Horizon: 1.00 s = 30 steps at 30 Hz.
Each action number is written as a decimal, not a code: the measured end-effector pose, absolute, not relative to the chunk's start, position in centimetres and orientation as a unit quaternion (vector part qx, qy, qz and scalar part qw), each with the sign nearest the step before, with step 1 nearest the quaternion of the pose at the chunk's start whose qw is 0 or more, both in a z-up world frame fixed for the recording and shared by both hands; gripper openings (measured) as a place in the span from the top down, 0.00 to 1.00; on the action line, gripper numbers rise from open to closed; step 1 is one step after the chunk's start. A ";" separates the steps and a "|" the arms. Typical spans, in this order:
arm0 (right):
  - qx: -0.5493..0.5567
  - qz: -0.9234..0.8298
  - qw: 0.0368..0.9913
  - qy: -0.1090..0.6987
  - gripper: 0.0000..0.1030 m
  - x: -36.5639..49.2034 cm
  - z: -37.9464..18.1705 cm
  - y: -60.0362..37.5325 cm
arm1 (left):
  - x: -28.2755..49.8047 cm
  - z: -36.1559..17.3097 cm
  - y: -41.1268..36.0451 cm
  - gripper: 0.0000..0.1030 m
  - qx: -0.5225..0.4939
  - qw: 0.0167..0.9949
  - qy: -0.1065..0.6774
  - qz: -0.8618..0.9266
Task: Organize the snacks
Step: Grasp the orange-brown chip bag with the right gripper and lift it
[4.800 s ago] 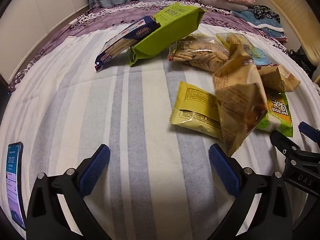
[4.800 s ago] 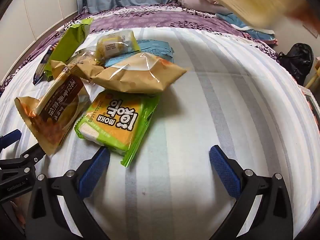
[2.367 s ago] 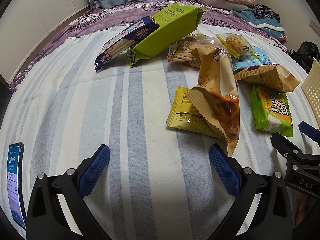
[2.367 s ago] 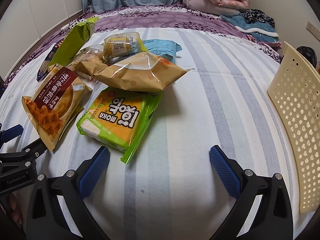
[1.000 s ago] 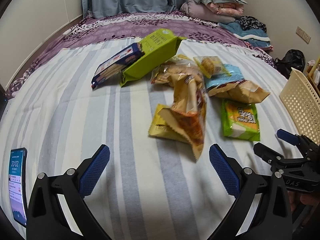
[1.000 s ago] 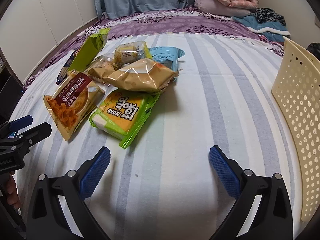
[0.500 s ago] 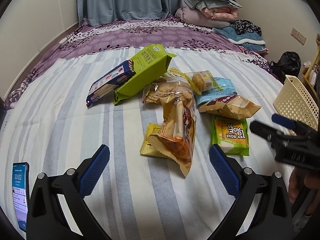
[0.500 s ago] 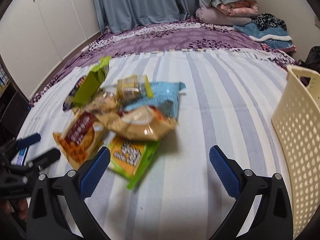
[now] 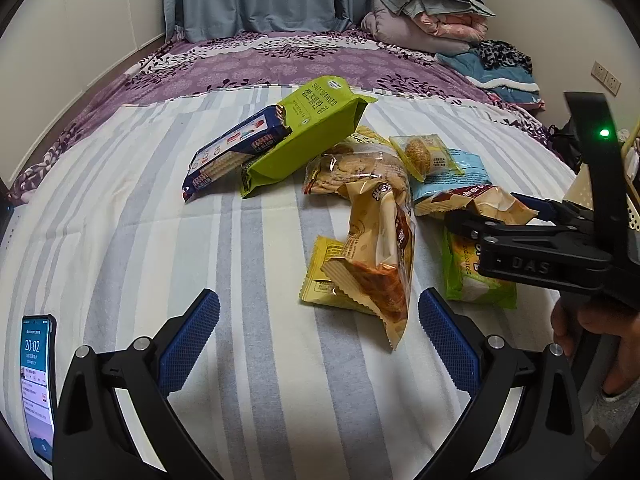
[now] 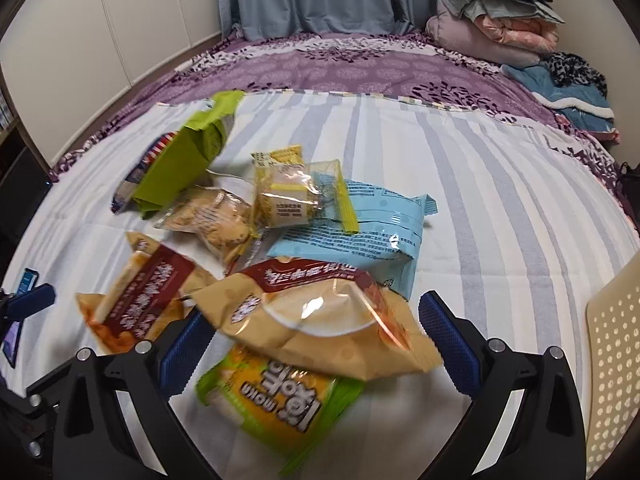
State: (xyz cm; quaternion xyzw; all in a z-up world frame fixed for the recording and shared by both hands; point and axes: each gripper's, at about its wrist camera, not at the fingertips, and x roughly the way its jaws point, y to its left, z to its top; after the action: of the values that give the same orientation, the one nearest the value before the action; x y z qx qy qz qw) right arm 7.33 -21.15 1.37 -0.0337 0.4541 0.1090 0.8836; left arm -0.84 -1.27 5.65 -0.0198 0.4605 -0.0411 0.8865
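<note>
A heap of snack packs lies on the striped bed sheet [image 9: 132,240]. My left gripper [image 9: 318,332] is open, held short of a tan chip bag [image 9: 380,256] that leans on a yellow packet [image 9: 322,280]. Further back are a green seaweed pack [image 9: 308,132], a blue cracker pack [image 9: 236,152] and a clear cookie bag [image 9: 360,172]. My right gripper [image 10: 316,340] is open, its fingers on either side of a second tan bag [image 10: 320,320] that rests on a green Moka pack [image 10: 280,404]. Behind these lie a light blue pack [image 10: 360,232] and a small yellow-edged pack [image 10: 292,192].
A cream perforated basket [image 10: 616,352] stands at the right edge of the bed. A phone [image 9: 38,384] lies at the near left. A hand [image 9: 600,328] holds the right gripper [image 9: 496,216]. Folded bedding [image 9: 432,12] is piled at the far right, by the curtains.
The right gripper has moved forward and left until its fingers flank the tan bag. The left gripper has pulled up and back, so more of the bed shows. The snacks have not moved.
</note>
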 end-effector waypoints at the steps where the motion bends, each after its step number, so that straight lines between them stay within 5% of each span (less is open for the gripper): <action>1: -0.032 0.107 0.883 0.456 0.05 7.7 1.1 -21.3 | -0.8 5.6 -1.2 0.02 -0.020 0.886 0.461 -0.042; 10: -0.018 0.123 0.887 0.446 0.08 8.9 0.7 -21.1 | -0.2 5.4 -1.7 0.02 -0.017 0.885 0.463 -0.048; 13: -0.018 0.129 0.895 0.427 0.19 8.3 1.5 -21.3 | 0.1 5.4 -1.8 0.02 -0.018 0.884 0.464 -0.049; 15: -0.020 0.133 0.899 0.416 0.36 7.9 2.2 -21.4 | 0.2 5.4 -1.9 0.02 -0.017 0.884 0.464 -0.049; 30: 0.050 0.109 0.923 0.365 0.39 4.9 6.3 -27.2 | 0.9 6.0 -5.2 0.02 0.012 0.885 0.461 -0.067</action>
State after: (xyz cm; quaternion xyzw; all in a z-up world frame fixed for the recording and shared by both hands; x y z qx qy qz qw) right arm 4.90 -27.15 6.35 0.0495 0.3645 0.1092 0.9234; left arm 0.92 -5.24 5.97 0.0124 0.4606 -0.0667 0.8850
